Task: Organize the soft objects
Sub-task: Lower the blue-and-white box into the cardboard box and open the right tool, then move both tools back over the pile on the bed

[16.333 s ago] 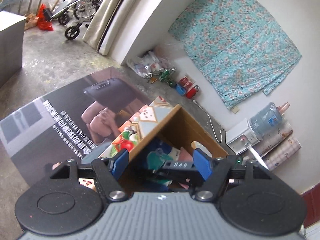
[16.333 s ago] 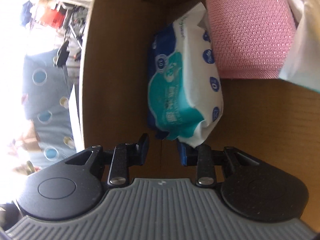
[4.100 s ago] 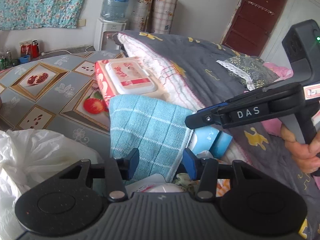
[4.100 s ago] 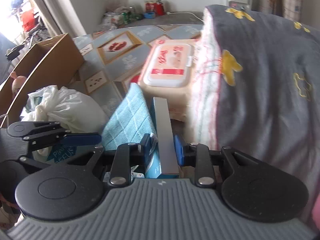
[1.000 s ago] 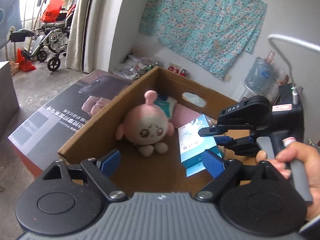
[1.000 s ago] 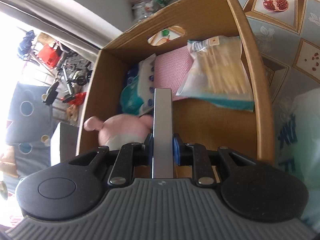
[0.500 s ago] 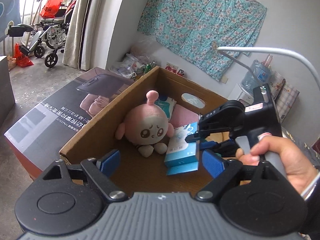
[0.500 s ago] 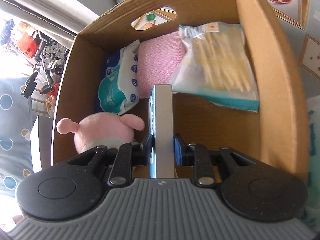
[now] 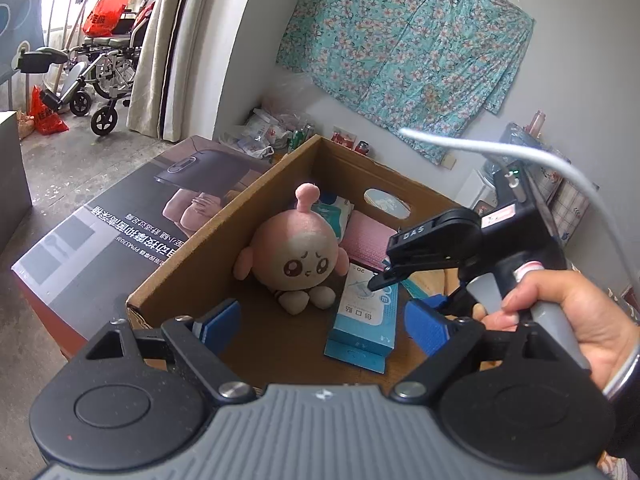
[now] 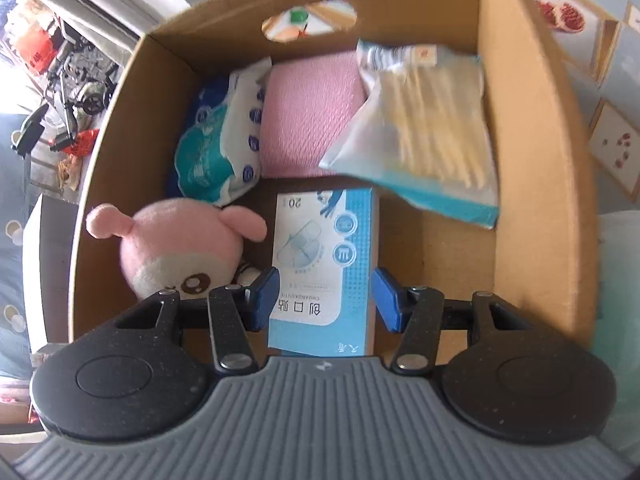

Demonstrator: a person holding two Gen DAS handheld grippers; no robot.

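My right gripper (image 10: 325,298) is opening, pads off the blue box (image 10: 326,264), now flat in the cardboard box (image 10: 532,184) beside the pink plush (image 10: 176,248). Lift straight out, no snagging. Left gripper (image 9: 320,322) open, empty.

Black claw (image 10: 325,294), blue pads (image 10: 264,289), "DAS" marking

Daylight is coming in from the overexposed balcony doorway (image 9: 72,40), washing out the upper left corner. Fisheye edges are bending strongly; the clear plastic bag of yellow sticks (image 10: 432,132) is looking motion-blurred.
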